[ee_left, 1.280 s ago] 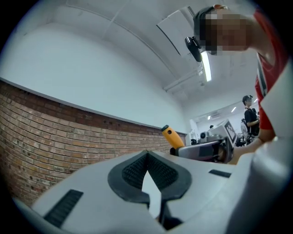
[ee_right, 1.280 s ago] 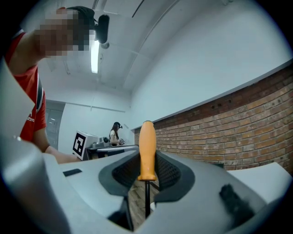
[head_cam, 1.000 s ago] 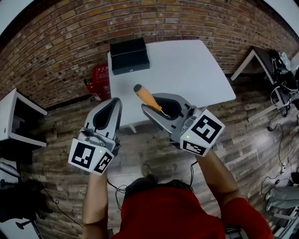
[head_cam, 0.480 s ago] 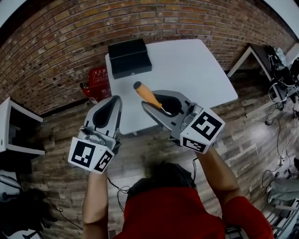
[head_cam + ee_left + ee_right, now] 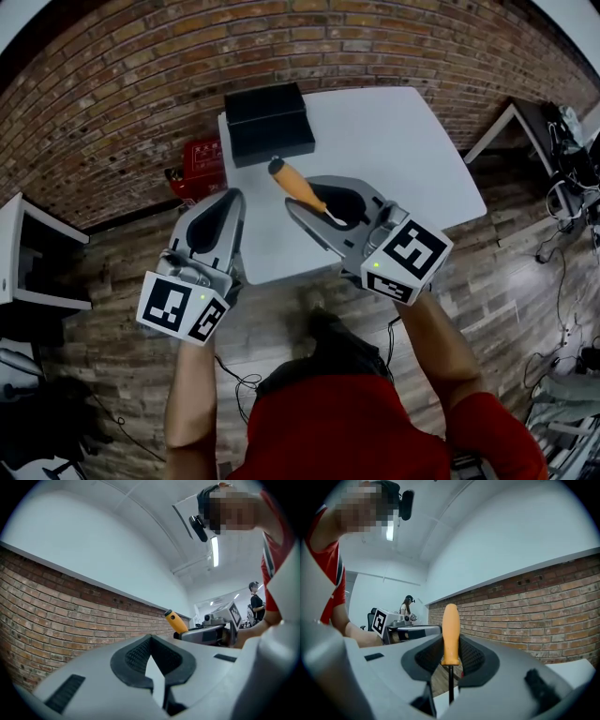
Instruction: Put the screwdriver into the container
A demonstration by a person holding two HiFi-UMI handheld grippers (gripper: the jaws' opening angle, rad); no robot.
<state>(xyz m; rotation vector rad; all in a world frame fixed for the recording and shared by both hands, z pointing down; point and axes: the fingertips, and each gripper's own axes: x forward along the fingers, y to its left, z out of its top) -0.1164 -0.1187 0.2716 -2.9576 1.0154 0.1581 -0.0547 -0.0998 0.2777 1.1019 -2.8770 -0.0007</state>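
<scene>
screwdriver (image 5: 294, 187) | clamped in right gripper (image 5: 305, 200) | handle end toward container (image 5: 269, 122), shaft back

Black container (image 5: 269, 120) on white table (image 5: 394, 141)

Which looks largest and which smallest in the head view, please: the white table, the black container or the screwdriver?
1. white table
2. black container
3. screwdriver, clamped in the right hand-held gripper. It is nearer the camera than the others, so its apparent size is flattered.

Head view looks steeply down on the table (image 5: 394, 141); both gripper views, close behind their jaws, tilt upward, sharing wall (image 5: 56, 616) and screwdriver (image 5: 176, 621).
</scene>
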